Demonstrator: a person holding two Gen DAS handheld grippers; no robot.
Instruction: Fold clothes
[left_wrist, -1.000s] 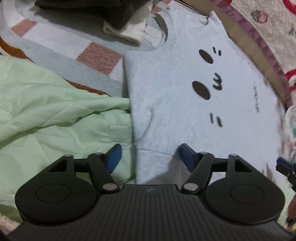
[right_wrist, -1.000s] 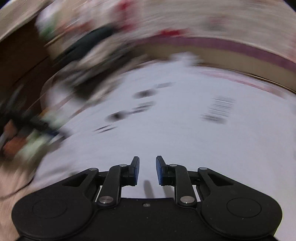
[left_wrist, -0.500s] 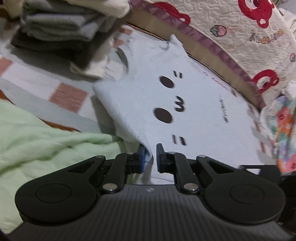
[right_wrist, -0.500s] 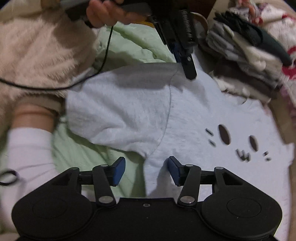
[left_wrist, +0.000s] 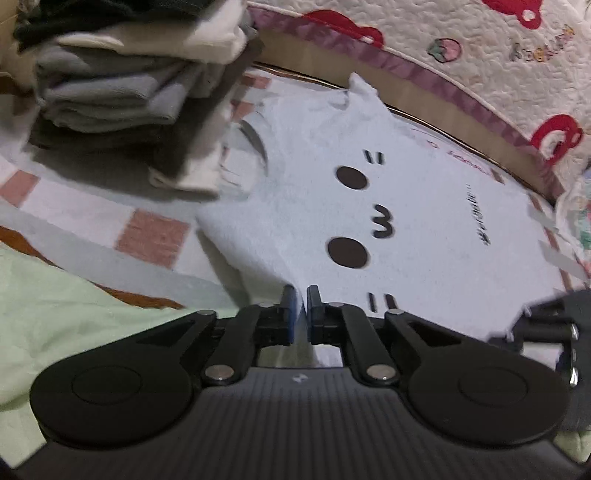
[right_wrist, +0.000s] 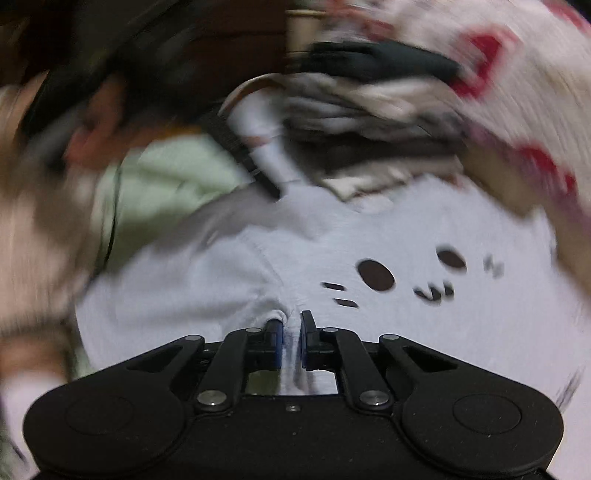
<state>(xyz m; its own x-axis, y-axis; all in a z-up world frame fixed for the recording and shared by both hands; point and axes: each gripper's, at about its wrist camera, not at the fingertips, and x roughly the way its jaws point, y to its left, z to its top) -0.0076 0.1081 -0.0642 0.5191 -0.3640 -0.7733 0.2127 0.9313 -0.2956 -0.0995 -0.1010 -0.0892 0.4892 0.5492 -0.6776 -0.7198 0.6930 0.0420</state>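
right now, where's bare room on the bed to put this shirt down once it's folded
Bare: the checked sheet between the green quilt and the stack of folded clothes. Crowded: the stack and the spread pale blue shirt against the bear-print quilt.

Both tools, open before, now pinch the pale blue shirt (left_wrist: 332, 206)

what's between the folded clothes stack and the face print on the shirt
In the left wrist view, between the folded stack and the face print lies the pale blue shirt's neckline, then plain shirt fabric.
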